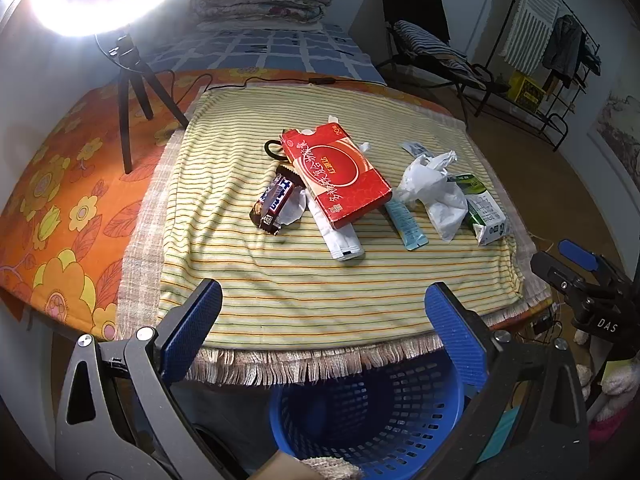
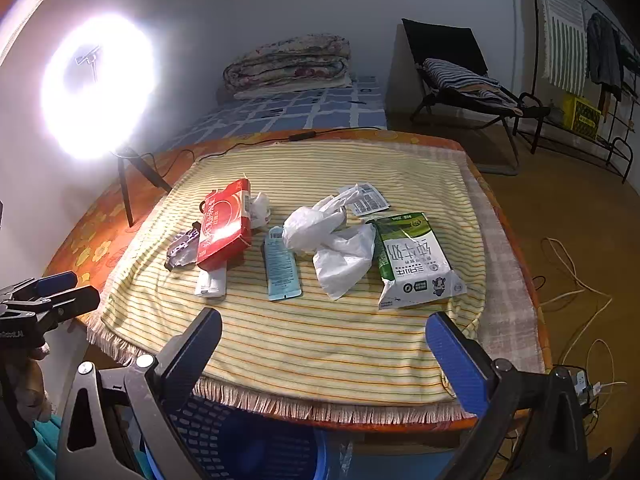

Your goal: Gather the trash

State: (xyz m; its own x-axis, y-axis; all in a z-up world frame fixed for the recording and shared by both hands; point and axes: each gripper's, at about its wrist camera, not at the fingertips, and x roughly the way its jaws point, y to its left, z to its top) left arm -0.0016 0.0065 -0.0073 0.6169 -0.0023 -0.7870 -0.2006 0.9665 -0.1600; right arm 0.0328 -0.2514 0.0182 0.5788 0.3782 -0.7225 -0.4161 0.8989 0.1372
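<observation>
Both grippers, left gripper (image 1: 322,312) and right gripper (image 2: 323,340), gape fully, empty, above the blue basket (image 1: 372,412). Trash lies mid-tabletop: red carton (image 1: 338,176) stiff, light; I judge its edge the best hold. White bag (image 2: 332,248) looks limp, pinch anywhere.

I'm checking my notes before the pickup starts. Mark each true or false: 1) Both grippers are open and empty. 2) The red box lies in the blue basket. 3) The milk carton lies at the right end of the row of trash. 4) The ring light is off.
1) True: the left gripper and right gripper are open, holding nothing.
2) False: the red box lies on the striped cloth; the blue basket sits below the table edge.
3) True: the milk carton is rightmost.
4) False: the ring light glows brightly.
</observation>
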